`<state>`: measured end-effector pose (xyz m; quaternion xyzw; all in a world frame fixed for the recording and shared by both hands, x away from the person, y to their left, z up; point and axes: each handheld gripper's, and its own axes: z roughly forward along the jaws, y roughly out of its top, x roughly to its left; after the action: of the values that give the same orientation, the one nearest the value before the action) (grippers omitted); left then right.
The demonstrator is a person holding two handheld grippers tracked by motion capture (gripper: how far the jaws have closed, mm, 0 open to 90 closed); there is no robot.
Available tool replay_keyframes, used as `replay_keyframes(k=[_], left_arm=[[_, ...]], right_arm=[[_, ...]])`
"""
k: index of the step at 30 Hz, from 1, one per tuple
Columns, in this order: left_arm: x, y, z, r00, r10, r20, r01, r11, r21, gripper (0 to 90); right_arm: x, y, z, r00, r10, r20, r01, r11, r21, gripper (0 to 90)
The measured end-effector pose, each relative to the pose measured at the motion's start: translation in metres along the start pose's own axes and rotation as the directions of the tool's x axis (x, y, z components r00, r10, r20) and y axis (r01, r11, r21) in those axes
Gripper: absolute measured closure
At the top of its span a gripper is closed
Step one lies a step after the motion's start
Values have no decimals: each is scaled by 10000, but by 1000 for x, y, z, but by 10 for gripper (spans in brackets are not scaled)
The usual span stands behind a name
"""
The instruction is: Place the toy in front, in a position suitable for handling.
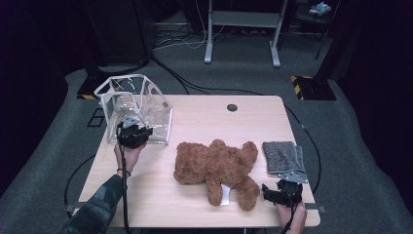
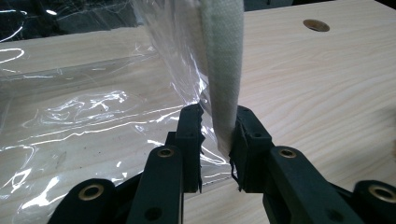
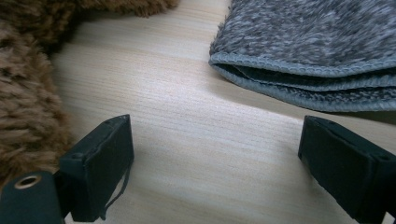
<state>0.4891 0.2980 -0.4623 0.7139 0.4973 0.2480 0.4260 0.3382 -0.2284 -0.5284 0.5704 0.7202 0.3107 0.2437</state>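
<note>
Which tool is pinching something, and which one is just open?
The left tool pinches the clear bag's white strap. The right tool stands open over bare table.

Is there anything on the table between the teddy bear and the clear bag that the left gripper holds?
Nothing visible. The left gripper is shut on the white edge band of the clear plastic bag. Bare table lies between the bag and the brown teddy bear. The grey cloth lies on the bear's far side.

Glossy clear plastic bag (image 2: 84,107) (woven cloth trim (image 2: 224,70)); fuzzy plush bear (image 1: 216,165).
</note>
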Motion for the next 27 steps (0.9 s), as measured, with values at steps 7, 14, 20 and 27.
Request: replay_keyframes(k=[7, 14, 20, 27], left_arm=[[4, -1, 1, 9997, -37, -227, 36, 10000, -84, 739], [16, 7, 0, 9991, -259, -323, 264, 9996, 135, 725], [21, 6, 1, 9986, -410, -322, 416, 9990, 175, 724], [25, 15, 3, 9982, -525, -307, 532, 9983, 229, 725]], right_arm=[[0, 0, 0, 10000, 0, 1, 0, 10000, 1, 96], [0, 0, 0, 10000, -1, 3, 1, 10000, 0, 97], [0, 0, 0, 10000, -4, -1, 4, 10000, 3, 96], [0, 0, 0, 10000, -1, 3, 1, 10000, 1, 96]])
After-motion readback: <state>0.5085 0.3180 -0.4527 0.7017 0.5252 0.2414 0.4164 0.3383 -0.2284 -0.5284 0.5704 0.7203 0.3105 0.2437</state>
